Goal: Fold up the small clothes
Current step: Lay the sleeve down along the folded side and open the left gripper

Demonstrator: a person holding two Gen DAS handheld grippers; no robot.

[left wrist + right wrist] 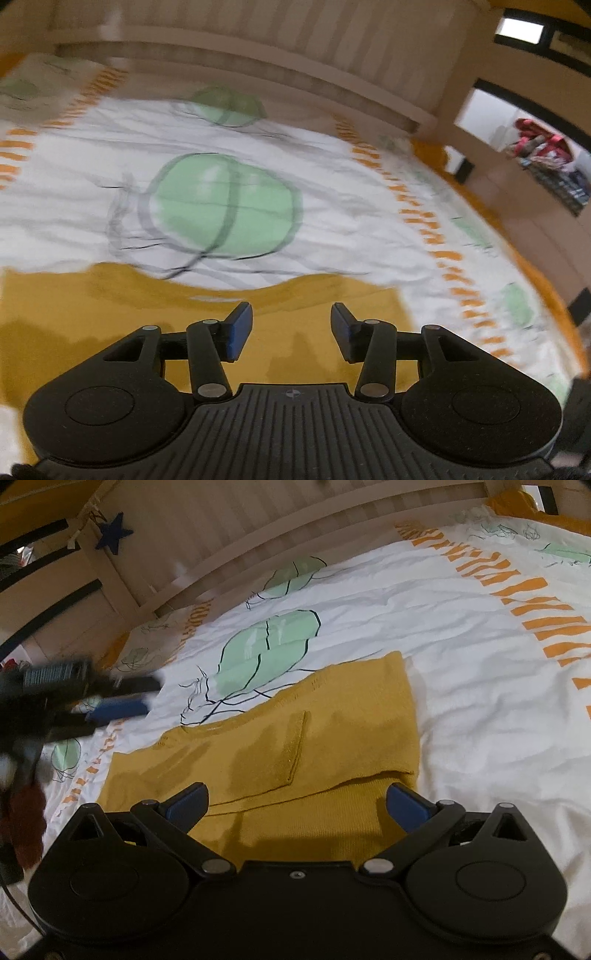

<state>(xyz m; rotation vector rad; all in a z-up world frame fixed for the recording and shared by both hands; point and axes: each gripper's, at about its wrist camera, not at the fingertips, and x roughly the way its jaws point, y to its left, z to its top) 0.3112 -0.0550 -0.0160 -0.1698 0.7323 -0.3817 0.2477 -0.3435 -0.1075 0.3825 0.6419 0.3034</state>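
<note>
A mustard-yellow knit garment (332,716) lies folded flat on the bed, with one layer lapped over another near its front edge. My right gripper (295,792) hovers over that front edge, its jaws wide open with nothing between the blue pads. My left gripper (144,696) shows blurred at the left of the right wrist view, beyond the garment's left side. In the left wrist view the left gripper (291,314) is open just above the garment (110,295), with nothing gripped between its pads.
The white bed sheet (461,672) carries green leaf prints and orange stripes. A slatted wooden bed rail (229,542) runs along the far side, with a blue star (112,531) hanging on it. A pile of clothes (543,155) sits beyond the bed.
</note>
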